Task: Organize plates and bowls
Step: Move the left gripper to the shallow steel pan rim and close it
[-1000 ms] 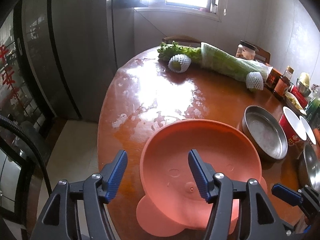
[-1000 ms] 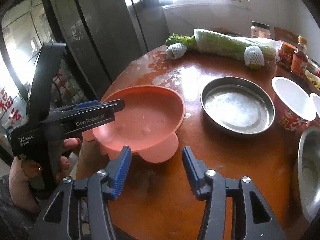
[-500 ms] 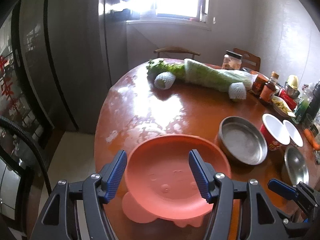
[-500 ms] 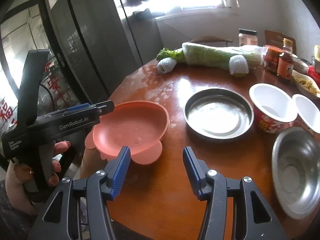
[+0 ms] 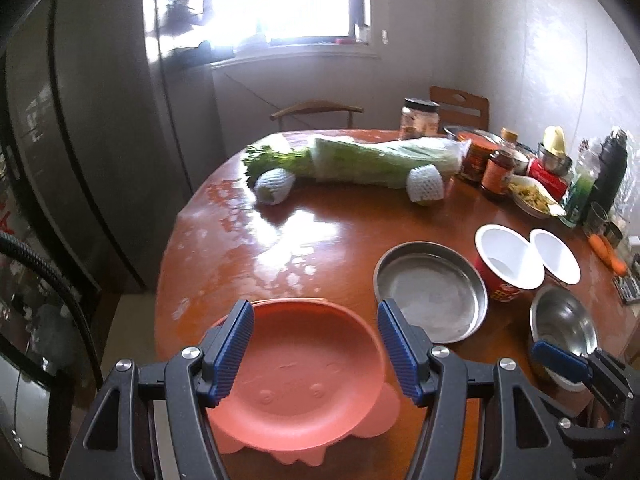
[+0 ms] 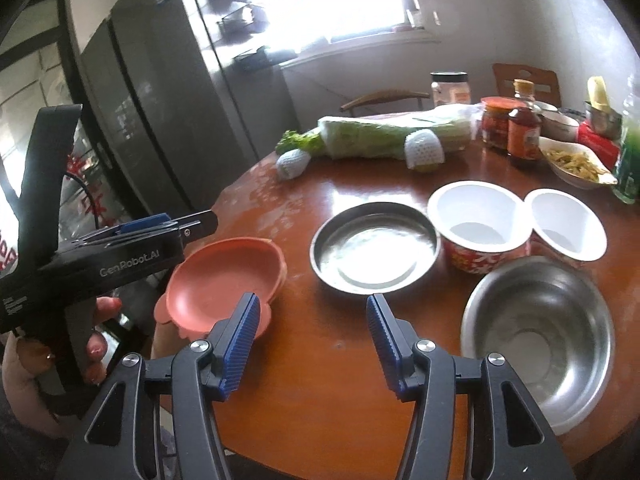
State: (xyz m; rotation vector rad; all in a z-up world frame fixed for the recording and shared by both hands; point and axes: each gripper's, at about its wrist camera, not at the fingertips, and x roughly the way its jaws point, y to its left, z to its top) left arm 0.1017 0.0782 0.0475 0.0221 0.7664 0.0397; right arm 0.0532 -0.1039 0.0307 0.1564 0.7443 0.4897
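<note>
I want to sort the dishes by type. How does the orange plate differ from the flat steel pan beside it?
The orange plate is matte plastic with small ear-like tabs on its rim; the steel pan is shiny metal, plainly round. The plate sits at the table's left edge, below the left gripper; the pan lies further in, beside a white paper bowl. Both are shallow, empty and upright.

Right tool [image 6: 312,344] gapes above table [image 6: 320,392], beside steel bowl [image 6: 538,344].

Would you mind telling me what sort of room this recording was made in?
Most likely a home kitchen or dining corner. A round wooden table holds cabbage, sauce jars and steel dishes; a tall dark fridge stands beside it, with chairs under the window.
</note>
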